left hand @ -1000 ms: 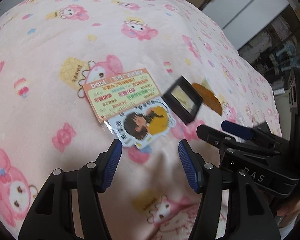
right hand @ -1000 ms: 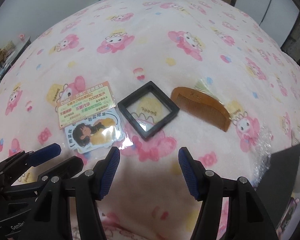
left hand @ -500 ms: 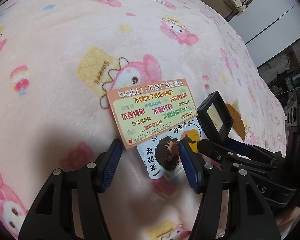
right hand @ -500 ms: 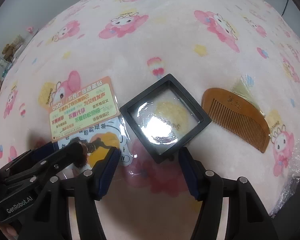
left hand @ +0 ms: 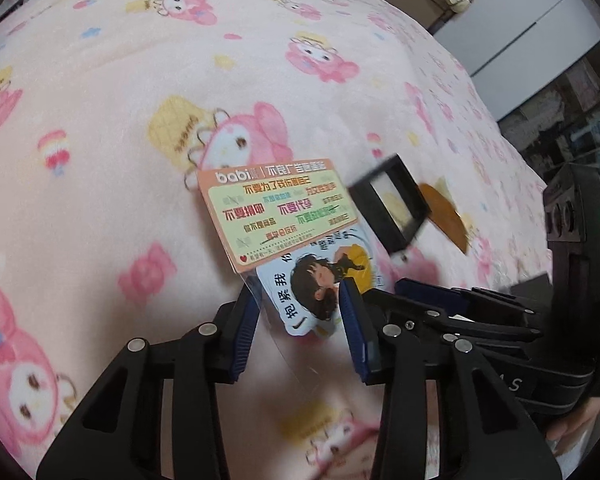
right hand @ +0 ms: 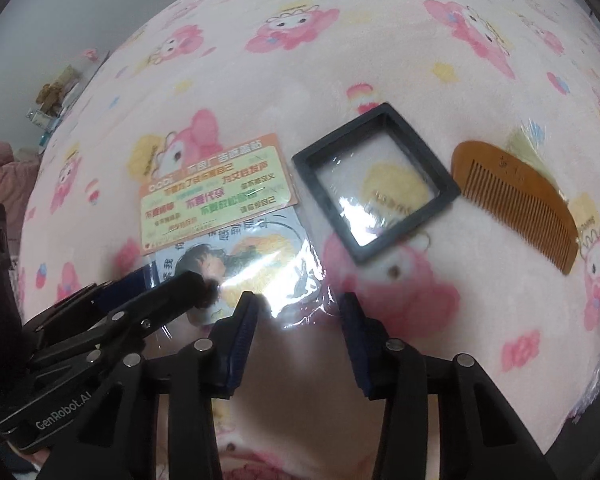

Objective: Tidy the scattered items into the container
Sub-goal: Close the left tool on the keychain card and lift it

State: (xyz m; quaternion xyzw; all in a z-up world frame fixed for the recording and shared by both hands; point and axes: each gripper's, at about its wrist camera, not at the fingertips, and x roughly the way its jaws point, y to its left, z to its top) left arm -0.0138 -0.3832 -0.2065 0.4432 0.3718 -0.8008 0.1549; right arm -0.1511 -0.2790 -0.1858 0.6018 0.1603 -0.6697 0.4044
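**Both hand-held grippers close in on the sleeved cartoon card**

The landmark is the black square frame (right hand: pixel 376 184), lying flat on the pink cartoon-print blanket (right hand: pixel 300 60) with one corner pointing away from the camera in the right wrist view.

Left of the frame lies the orange "babi" sticker sheet (left hand: pixel 278 216), its long axis sloping up toward the frame. Just nearer than that sheet, and overlapped by its lower edge, is the cartoon girl card (left hand: pixel 324 284) in a glossy clear sleeve, its long axis running roughly parallel.

Right of the frame, close by it, the wooden comb (right hand: pixel 516 200) slants down to the right, teeth toward the camera.

The left hand-held gripper (left hand: pixel 298 320) has just been narrowing; its blue pads straddle the card's near end, and contact cannot be told. The right hand-held gripper (right hand: pixel 298 324), also just narrowing, stands apart over the sleeve's shiny edge, gripping nothing.
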